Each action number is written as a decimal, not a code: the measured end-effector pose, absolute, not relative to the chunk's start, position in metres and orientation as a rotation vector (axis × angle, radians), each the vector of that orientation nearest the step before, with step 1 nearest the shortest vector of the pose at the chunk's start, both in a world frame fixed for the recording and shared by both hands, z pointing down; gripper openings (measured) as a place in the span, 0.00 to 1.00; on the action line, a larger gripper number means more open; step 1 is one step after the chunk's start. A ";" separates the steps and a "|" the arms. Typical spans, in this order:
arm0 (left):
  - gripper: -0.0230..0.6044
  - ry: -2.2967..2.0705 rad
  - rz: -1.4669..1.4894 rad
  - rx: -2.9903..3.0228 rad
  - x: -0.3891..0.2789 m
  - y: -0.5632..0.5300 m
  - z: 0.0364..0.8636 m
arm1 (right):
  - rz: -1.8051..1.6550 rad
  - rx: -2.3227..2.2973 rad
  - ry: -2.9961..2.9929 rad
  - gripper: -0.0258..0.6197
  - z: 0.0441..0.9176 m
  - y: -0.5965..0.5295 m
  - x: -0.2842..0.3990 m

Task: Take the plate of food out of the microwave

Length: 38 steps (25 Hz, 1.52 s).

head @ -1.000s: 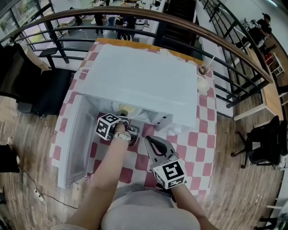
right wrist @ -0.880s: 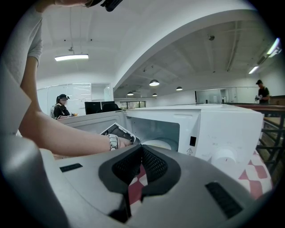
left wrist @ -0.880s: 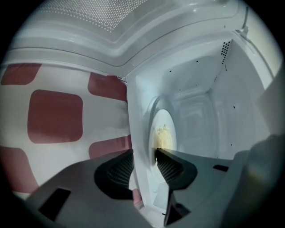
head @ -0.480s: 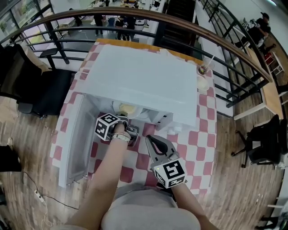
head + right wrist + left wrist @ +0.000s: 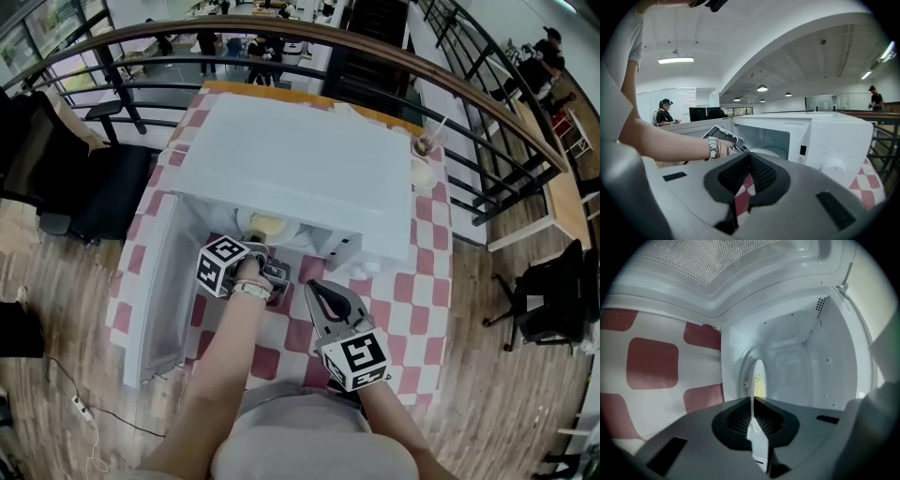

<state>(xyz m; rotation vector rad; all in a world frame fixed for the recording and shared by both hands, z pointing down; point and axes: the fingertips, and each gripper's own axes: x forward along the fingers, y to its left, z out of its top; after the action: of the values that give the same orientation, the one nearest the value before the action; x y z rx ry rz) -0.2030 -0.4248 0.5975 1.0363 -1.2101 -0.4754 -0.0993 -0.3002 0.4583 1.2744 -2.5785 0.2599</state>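
The white microwave [image 5: 300,169] stands on the checked table with its door [image 5: 155,291] swung open to the left. Inside lies a white plate [image 5: 267,226] with yellow food. My left gripper [image 5: 261,247] reaches into the opening. In the left gripper view the plate [image 5: 758,380] shows edge-on, and its white rim runs between the jaws of my left gripper [image 5: 752,401], which is shut on it. My right gripper [image 5: 314,289] hovers over the table in front of the microwave, shut with nothing in it. The right gripper view shows my right gripper [image 5: 749,157] facing the microwave [image 5: 811,136] and its plate [image 5: 766,152].
The red and white checked table [image 5: 412,281] carries a cup [image 5: 424,174] and a drink with a straw [image 5: 424,145] at the back right corner. A curved railing [image 5: 487,103] runs behind the table. A black chair [image 5: 84,187] stands at the left.
The left gripper's marker cube has shifted very slightly at the microwave opening. The right gripper has drifted a little toward me.
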 end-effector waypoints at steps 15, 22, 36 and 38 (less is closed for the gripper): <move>0.05 -1.137 -0.567 1.110 -0.202 -0.411 0.585 | 0.225 1.283 -2.584 0.08 0.450 -0.299 -0.096; 0.05 -1.113 -0.584 1.128 -0.201 -0.398 0.578 | 0.200 1.305 -2.584 0.08 0.442 -0.297 -0.093; 0.05 -1.074 -0.610 1.185 -0.206 -0.366 0.558 | 0.169 1.310 -2.601 0.08 0.434 -0.276 -0.107; 0.05 -1.067 -0.610 1.189 -0.207 -0.360 0.556 | 0.168 1.322 -2.605 0.08 0.432 -0.273 -0.110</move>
<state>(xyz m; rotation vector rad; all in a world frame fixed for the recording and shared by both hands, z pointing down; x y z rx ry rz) -0.2067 -0.3604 0.5559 1.1891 -1.0665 -0.6097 -0.1097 -0.2728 0.4317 1.3215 -2.6050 0.1677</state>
